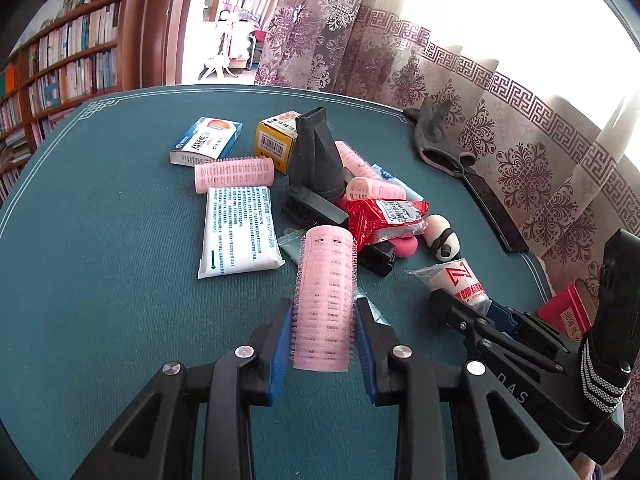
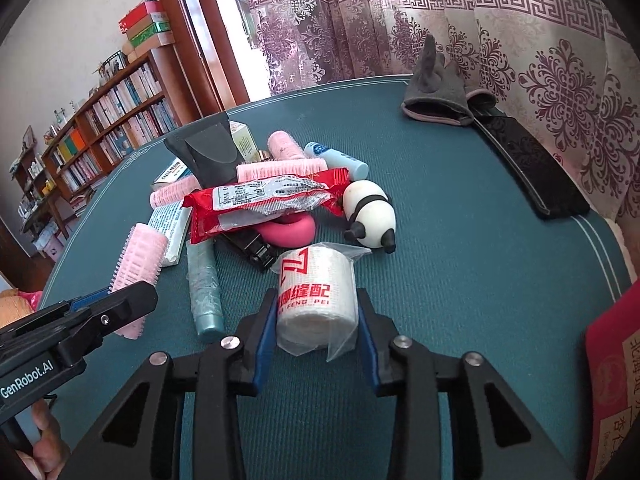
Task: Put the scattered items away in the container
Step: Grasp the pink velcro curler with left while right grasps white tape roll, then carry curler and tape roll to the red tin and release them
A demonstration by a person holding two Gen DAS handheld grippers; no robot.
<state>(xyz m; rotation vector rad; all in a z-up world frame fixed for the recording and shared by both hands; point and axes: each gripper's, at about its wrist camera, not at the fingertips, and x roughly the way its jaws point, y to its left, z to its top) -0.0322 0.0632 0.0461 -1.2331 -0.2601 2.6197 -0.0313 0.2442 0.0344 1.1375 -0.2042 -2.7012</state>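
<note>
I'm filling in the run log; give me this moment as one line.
left gripper: shut on pink bristly hair roller | right gripper: shut on white wrapped bandage roll | pile: on green table | container: none seen

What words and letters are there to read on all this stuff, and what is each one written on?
"GenRobot.AI": side of the left gripper.
"DAS": body of the right gripper.
"FENG PEI", under red Chinese characters: white roll between the right jaws.
Red box: large Chinese characters, cut off at the frame's edge.
White packet, blue-and-white box, yellow box, red wrapper: print too small to read.
</note>
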